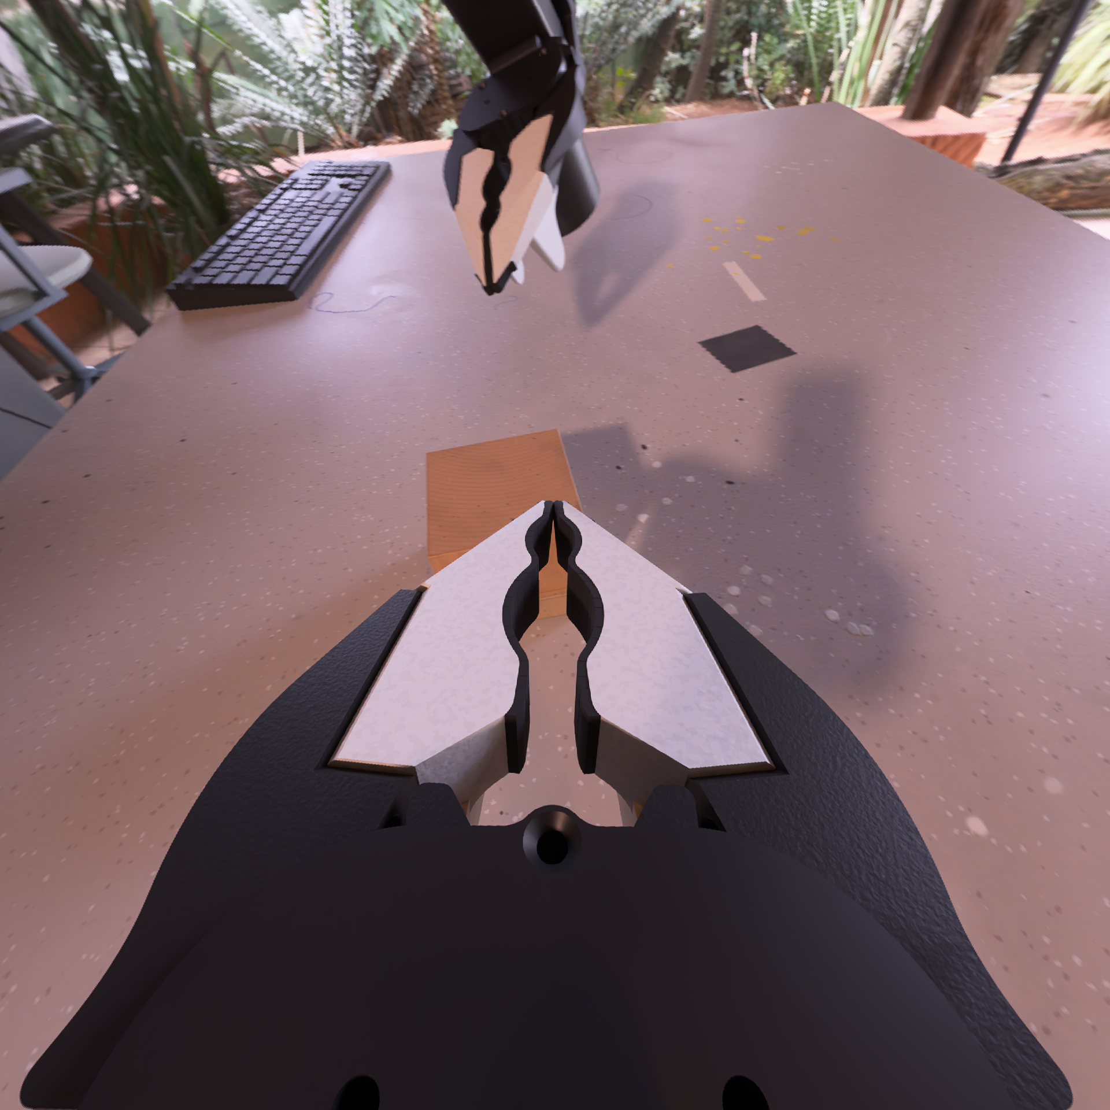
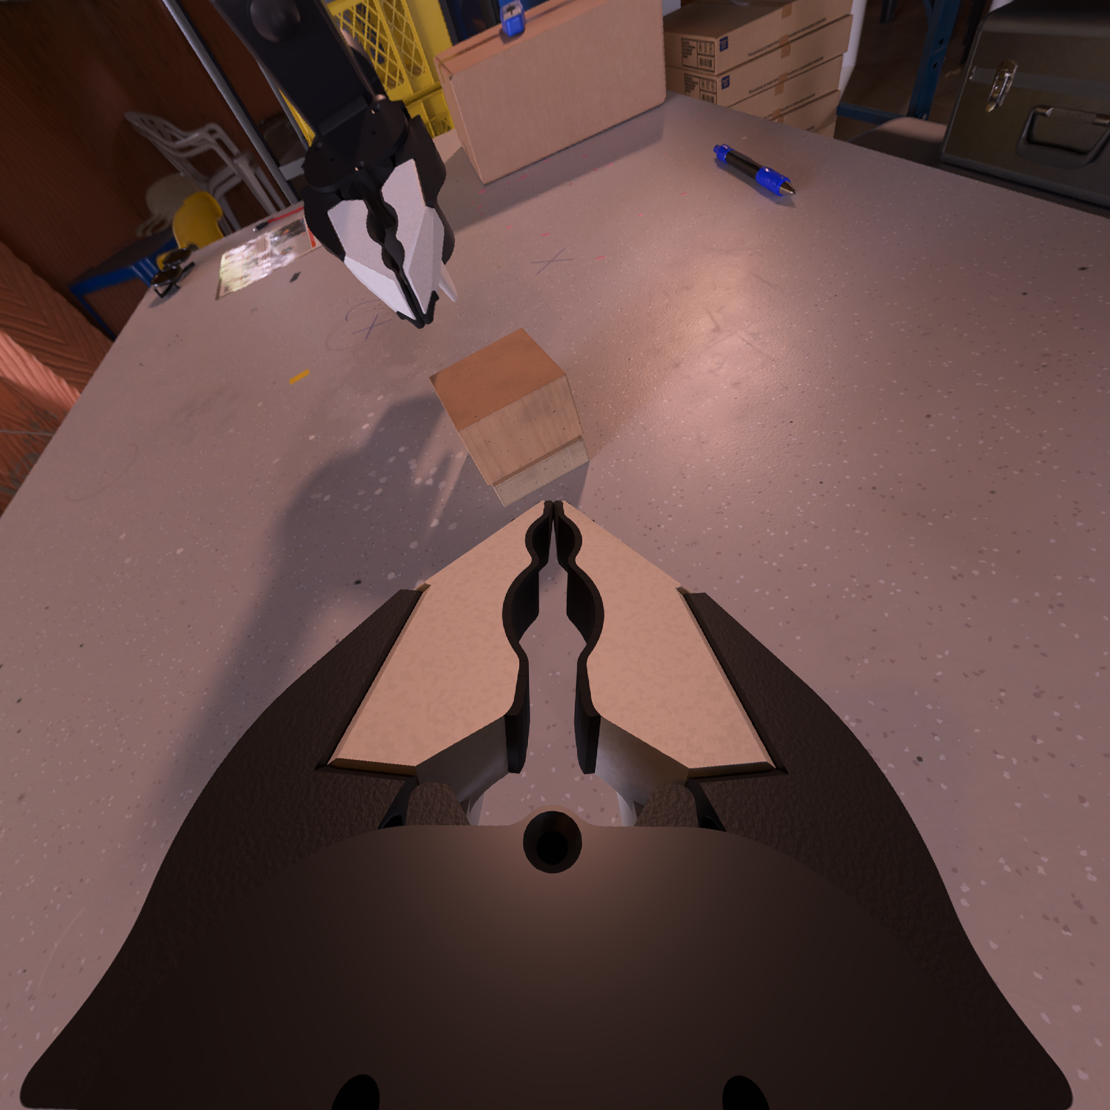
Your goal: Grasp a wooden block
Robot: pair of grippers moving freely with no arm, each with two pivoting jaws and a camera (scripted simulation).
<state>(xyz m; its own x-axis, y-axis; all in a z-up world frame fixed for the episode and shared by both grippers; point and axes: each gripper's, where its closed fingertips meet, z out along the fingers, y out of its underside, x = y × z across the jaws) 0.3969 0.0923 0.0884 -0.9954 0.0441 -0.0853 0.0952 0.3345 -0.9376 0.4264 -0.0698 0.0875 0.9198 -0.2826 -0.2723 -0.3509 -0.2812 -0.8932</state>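
Observation:
A wooden block (image 1: pixel 489 486) stands on the speckled table (image 1: pixel 240 540), partly hidden behind my left gripper (image 1: pixel 552 506). That gripper is shut and empty, its tips over the block's near side. In the right wrist view the block (image 2: pixel 510 402) is a cube on a thin pale base, just beyond my right gripper (image 2: pixel 552 506), which is shut and empty, its tips short of the block. The right gripper (image 1: pixel 495 288) also shows in the left wrist view, hovering far beyond the block. The left gripper (image 2: pixel 417 318) shows in the right wrist view, above the block's far side.
A black keyboard (image 1: pixel 282 234) lies at the far left and a dark square patch (image 1: pixel 746 348) at the right. In the right wrist view a cardboard box (image 2: pixel 552 84) stands at the table's far edge, a blue and black marker (image 2: pixel 754 170) at far right, a printed sheet (image 2: pixel 264 255) at far left.

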